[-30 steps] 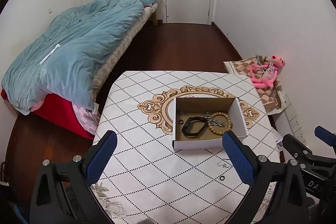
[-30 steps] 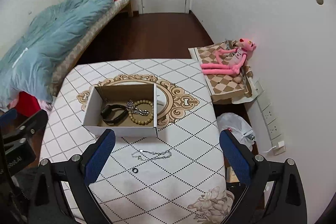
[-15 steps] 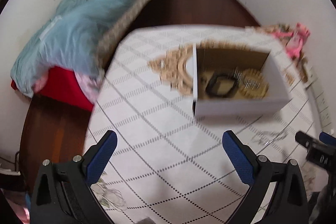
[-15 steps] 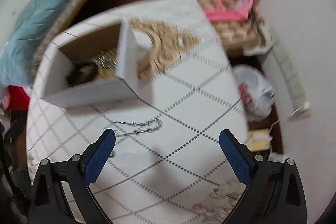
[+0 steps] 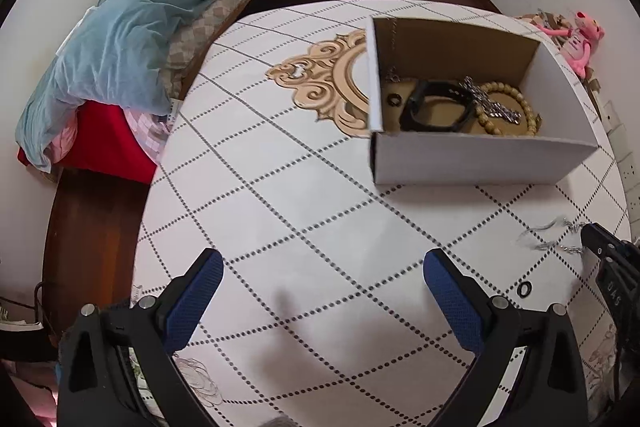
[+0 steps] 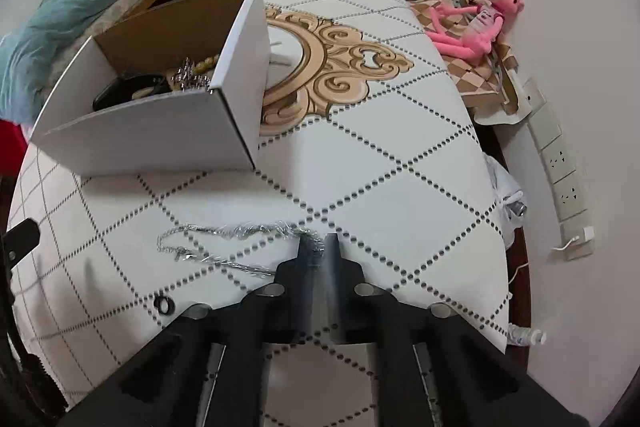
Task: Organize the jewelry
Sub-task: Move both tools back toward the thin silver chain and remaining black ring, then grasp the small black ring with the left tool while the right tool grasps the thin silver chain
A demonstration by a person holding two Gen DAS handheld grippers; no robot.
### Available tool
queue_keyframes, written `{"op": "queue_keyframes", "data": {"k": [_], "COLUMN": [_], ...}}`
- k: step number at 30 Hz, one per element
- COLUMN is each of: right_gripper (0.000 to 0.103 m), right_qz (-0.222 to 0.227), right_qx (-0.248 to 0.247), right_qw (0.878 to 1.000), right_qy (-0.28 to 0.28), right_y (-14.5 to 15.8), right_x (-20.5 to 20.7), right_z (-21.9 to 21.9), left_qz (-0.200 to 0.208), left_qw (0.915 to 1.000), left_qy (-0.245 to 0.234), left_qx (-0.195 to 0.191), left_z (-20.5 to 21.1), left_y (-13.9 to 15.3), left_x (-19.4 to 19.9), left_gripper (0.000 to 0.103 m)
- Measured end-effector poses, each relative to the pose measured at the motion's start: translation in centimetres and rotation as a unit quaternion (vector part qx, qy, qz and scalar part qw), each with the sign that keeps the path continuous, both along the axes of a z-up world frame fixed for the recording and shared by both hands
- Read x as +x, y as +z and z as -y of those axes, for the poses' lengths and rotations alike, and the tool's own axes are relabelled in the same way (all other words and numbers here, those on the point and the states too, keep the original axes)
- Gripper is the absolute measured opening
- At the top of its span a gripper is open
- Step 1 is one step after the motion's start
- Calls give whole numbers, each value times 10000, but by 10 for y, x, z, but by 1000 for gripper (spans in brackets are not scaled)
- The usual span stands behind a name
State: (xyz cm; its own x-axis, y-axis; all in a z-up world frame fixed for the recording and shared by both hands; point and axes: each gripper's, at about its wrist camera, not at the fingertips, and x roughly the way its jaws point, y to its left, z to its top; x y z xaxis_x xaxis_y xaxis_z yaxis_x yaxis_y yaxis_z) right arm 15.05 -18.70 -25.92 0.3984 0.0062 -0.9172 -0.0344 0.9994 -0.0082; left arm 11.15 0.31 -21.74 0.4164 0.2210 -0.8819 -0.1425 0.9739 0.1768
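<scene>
A white cardboard box (image 5: pixel 468 157) (image 6: pixel 140 139) stands on the patterned table. Inside lie a black bracelet (image 5: pixel 434 105), a wooden bead bracelet (image 5: pixel 520 107), a silver chain (image 5: pixel 490 105) and a small black ring (image 5: pixel 394 100). A thin silver chain (image 6: pixel 224 243) (image 5: pixel 554 237) lies on the table in front of the box. A loose black ring (image 6: pixel 163 305) (image 5: pixel 524 289) lies near it. My right gripper (image 6: pixel 317 241) is closed at the chain's right end, touching it. My left gripper (image 5: pixel 322 291) is open and empty above bare table.
The table (image 5: pixel 280 195) has rounded edges. A bed with a blue duvet (image 5: pixel 132 23) stands to the left. A pink plush toy (image 6: pixel 476 23) lies on a low stand at the right. Wall sockets (image 6: pixel 560 163) and a plastic bag (image 6: pixel 508 195) are by the right wall.
Both grippers have dropped closer to the table. My right gripper has closed from wide open and now sits at the end of the silver chain. My left gripper stays open.
</scene>
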Motion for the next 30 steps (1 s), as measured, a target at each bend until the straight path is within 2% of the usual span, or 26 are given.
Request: {"op": "queue_keyframes", "data": {"k": [3, 8, 14, 16, 22, 23, 25, 27, 30], "right_gripper": [1, 1, 1, 1, 1, 1, 1, 1, 1], "right_qz": [-30, 158, 232, 171, 130, 139, 163, 166, 194], "right_qx": [195, 756, 848, 877, 964, 960, 958, 961, 1003], "right_qw": [9997, 9958, 9940, 9934, 9920, 9921, 9920, 9921, 9919], "right_qy": [-108, -485, -657, -725, -802, -799, -802, -790, -757], "right_y": [3, 30, 40, 35, 30, 30, 30, 30, 32], "right_x": [-7, -21, -31, -33, -36, -36, -36, -35, -35], "right_z": [15, 47, 65, 69, 75, 75, 74, 72, 70], "left_qz": [-11, -23, -272, -245, -290, -302, -228, -196, -157], "left_qw": [9999, 9981, 9904, 9896, 9876, 9872, 9869, 9862, 9850], "left_qy": [-143, -453, -897, -1024, -1315, -1337, -1400, -1460, -1521], "left_qx": [-81, -408, -1020, -982, -808, -810, -771, -758, -802], "left_z": [11, 37, 76, 87, 108, 109, 113, 115, 116], "left_y": [-3, -6, -21, -23, -34, -35, -36, -36, -35], "left_x": [-2, -8, -10, -11, -10, -9, -9, -9, -7], "left_gripper": [102, 102, 101, 94, 44, 30, 25, 10, 10]}}
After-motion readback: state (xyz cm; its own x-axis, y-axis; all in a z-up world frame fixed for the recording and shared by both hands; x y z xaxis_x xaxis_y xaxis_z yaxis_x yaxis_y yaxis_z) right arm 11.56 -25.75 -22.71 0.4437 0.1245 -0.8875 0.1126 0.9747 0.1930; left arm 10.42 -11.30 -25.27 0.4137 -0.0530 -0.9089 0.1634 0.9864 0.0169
